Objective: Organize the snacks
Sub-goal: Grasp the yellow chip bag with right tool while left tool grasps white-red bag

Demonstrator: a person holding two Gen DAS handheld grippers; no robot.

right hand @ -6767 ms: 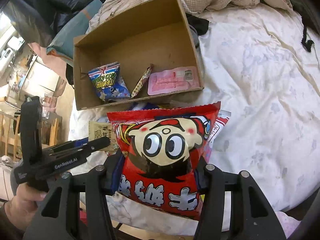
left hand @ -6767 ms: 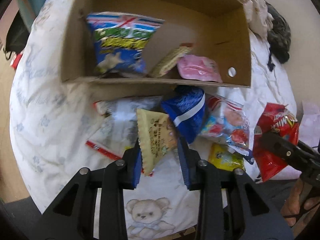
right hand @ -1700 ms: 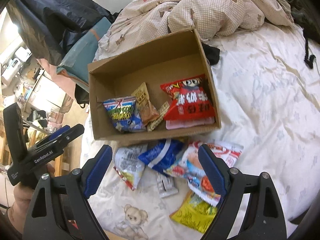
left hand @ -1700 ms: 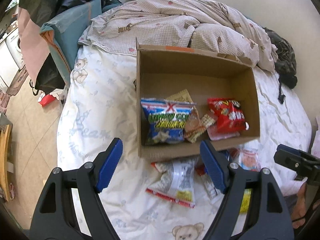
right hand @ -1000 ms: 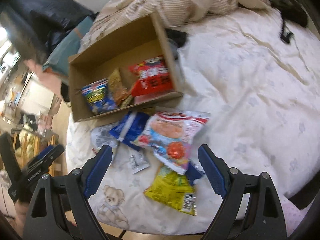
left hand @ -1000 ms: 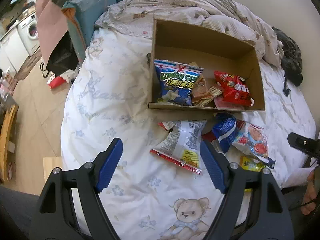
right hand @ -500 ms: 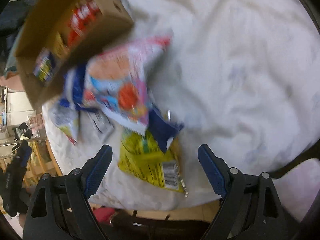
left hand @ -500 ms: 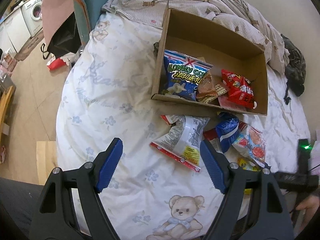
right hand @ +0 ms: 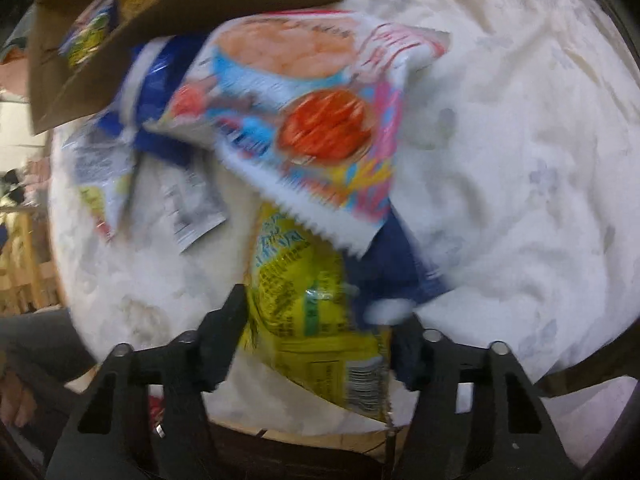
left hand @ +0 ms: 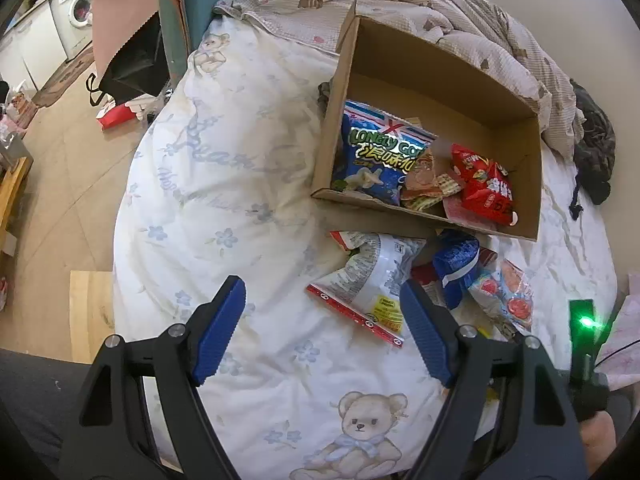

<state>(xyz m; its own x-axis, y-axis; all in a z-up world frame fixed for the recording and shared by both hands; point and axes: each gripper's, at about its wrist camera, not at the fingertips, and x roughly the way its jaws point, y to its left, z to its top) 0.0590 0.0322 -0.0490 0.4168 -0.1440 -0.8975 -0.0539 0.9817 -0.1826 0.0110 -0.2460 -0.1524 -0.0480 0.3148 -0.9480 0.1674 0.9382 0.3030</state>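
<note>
A cardboard box point(left hand: 332, 128) point(right hand: 180, 12) lies on the bed with a blue puffed-snack bag point(left hand: 380, 156) and a red bag point(left hand: 484, 188) inside. In front of it lie a silver-white packet point(left hand: 372, 276), a blue packet point(left hand: 456, 264) and a colourful packet point(left hand: 504, 292) point(right hand: 304, 120). My left gripper point(left hand: 320, 332) hovers open above the sheet, left of the silver-white packet, holding nothing. My right gripper point(right hand: 320, 328) points down over a yellow packet point(right hand: 296, 300). Its jaws are closing with that packet between them, and the blurred view shows no firm pinch.
A crumpled checked quilt point(left hand: 400, 4) lies behind the box, and a dark garment point(left hand: 592, 140) to its right. The bed's edge drops to the floor point(left hand: 60, 200) at the left. A small white sachet point(right hand: 192, 204) lies left of the yellow packet.
My right gripper has dropped toward the loose snacks and narrowed its jaws around the yellow packet. The left gripper has rolled a little and stays open above the sheet.
</note>
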